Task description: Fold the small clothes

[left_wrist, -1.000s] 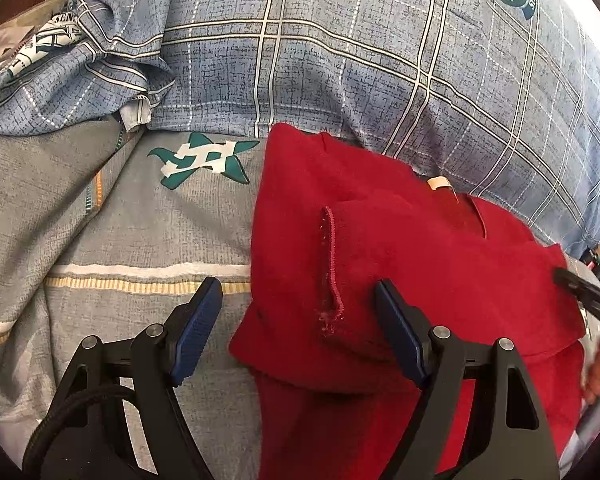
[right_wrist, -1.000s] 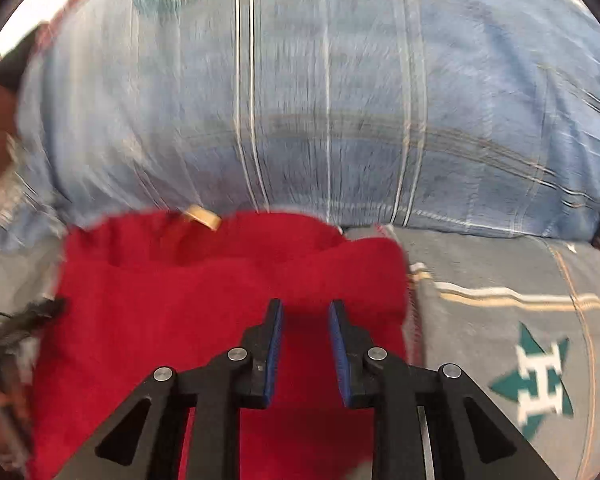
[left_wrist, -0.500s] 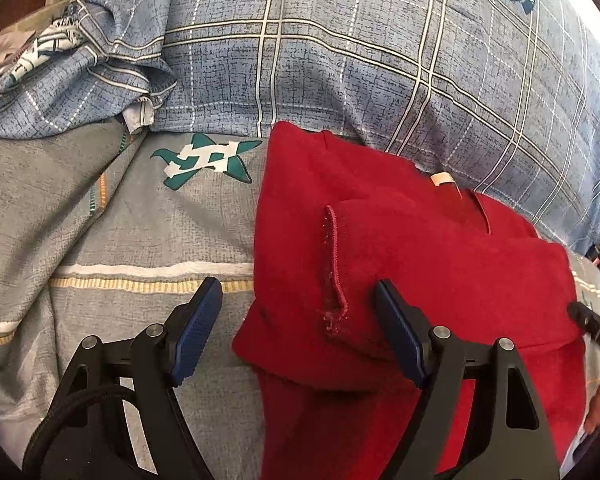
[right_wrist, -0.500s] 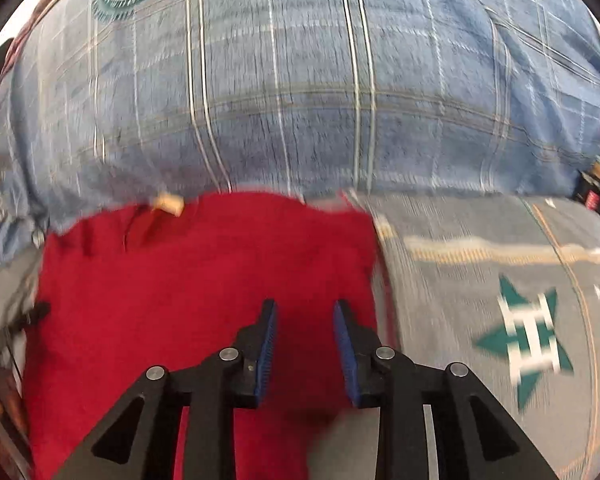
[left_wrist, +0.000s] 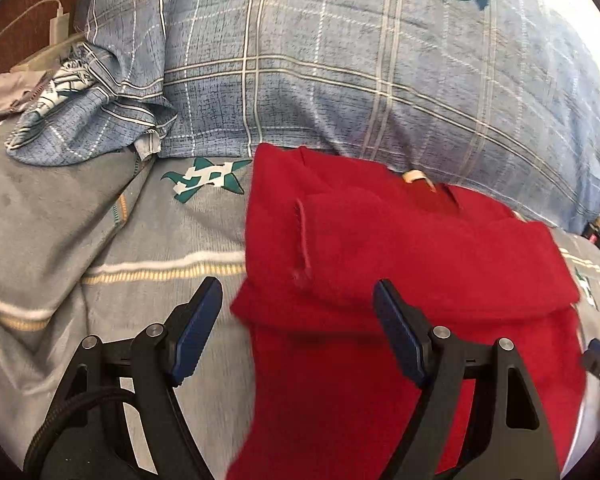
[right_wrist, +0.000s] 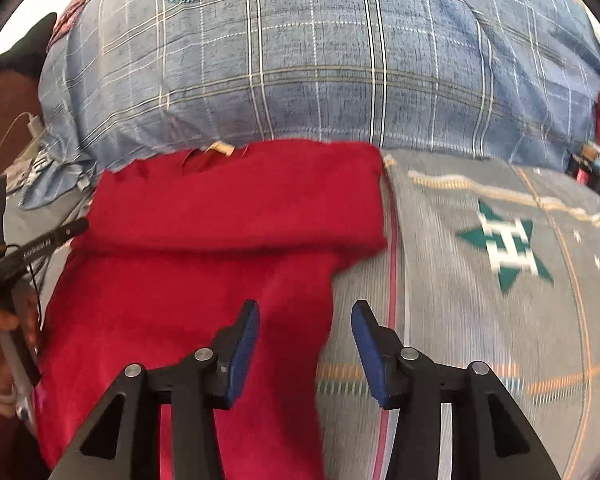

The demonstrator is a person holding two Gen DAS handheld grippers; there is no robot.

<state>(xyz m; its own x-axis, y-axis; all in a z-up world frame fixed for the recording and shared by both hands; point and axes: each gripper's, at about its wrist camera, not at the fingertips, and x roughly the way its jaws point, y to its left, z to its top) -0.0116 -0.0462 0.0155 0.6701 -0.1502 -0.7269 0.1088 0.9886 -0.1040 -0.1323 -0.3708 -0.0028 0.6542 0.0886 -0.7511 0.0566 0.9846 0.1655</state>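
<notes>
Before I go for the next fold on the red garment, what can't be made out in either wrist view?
- Red garment: its near hem is cut off by the bottom edge in both views, behind the left gripper and right gripper.
- Neck label: too small to read.
- Bedsheet star print: motion-blurred in the right view.

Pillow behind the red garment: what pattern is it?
Blue plaid with white and tan lines, plus a round green crest; the pillow shows best in the right wrist view.
</notes>
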